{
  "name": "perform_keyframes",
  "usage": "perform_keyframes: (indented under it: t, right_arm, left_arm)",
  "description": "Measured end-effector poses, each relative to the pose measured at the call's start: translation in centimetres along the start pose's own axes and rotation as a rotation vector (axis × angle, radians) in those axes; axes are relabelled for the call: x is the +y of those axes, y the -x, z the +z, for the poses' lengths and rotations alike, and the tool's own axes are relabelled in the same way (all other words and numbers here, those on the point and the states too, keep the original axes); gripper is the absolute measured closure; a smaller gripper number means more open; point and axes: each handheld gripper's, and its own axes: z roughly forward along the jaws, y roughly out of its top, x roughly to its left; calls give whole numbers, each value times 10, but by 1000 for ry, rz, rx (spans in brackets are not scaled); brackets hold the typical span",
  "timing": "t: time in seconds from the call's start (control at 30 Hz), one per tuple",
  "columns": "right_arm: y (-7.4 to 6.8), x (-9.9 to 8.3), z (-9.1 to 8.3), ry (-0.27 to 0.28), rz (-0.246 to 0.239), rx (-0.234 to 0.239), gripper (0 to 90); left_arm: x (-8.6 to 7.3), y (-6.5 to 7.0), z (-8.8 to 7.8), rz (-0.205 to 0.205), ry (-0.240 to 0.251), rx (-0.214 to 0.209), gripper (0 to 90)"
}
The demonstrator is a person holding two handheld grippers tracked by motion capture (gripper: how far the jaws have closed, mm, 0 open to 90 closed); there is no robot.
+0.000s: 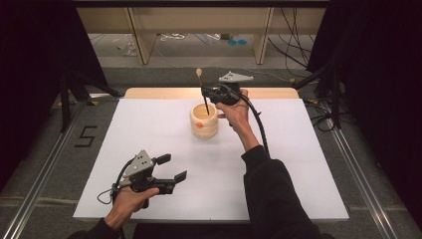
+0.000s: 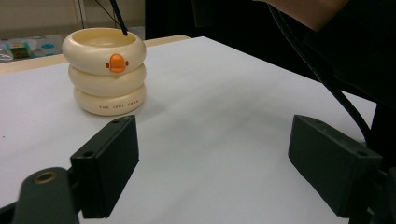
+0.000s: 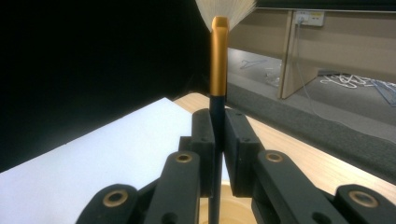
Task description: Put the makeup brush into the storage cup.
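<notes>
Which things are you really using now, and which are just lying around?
In use:
- brush, clamped in the right gripper
- cream ringed cup, with the brush handle inside

Lying about:
- left gripper, open and holding nothing
- cables on the floor

cup (image 2: 104, 70): glossy cream plastic | brush ferrule (image 3: 218, 56): matt gold metal

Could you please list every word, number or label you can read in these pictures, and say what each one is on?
"5": dark mark on the grey floor left of the table.
Small orange print on the bottom ring of the cream holder: too blurred to read with certainty.
Wall socket label: too small to read.
</notes>
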Motion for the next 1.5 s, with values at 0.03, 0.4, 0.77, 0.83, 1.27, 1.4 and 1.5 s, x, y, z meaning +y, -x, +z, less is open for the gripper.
perform_keyframes:
  t: [0.03,0.4,0.77,0.83,1.27,1.4,1.5]
  right_arm:
    - [0,-1,1,-2,-2,-4,832]
    - [-1,-7,6,-24,2,-10,832]
    - [-1,-14,11,-17,-8,-15,833]
    - [-1,-16,12,-18,-10,-14,833]
    - [2,-33,12,-34,10,-24,832]
    - [1,-36,11,-39,21,-23,831]
    - [2,-40,11,-36,24,-23,831]
  left_arm:
    - [0,0,0,-4,0,0,159]
    - [0,1,0,-13,-3,3,159]
    - [0,1,0,-17,-1,2,159]
    - [0,0,0,-14,-3,3,159]
    - [0,0,0,-4,-4,0,159]
    - [0,0,0,-6,-4,1,159]
    - [0,1,0,-13,-4,4,159]
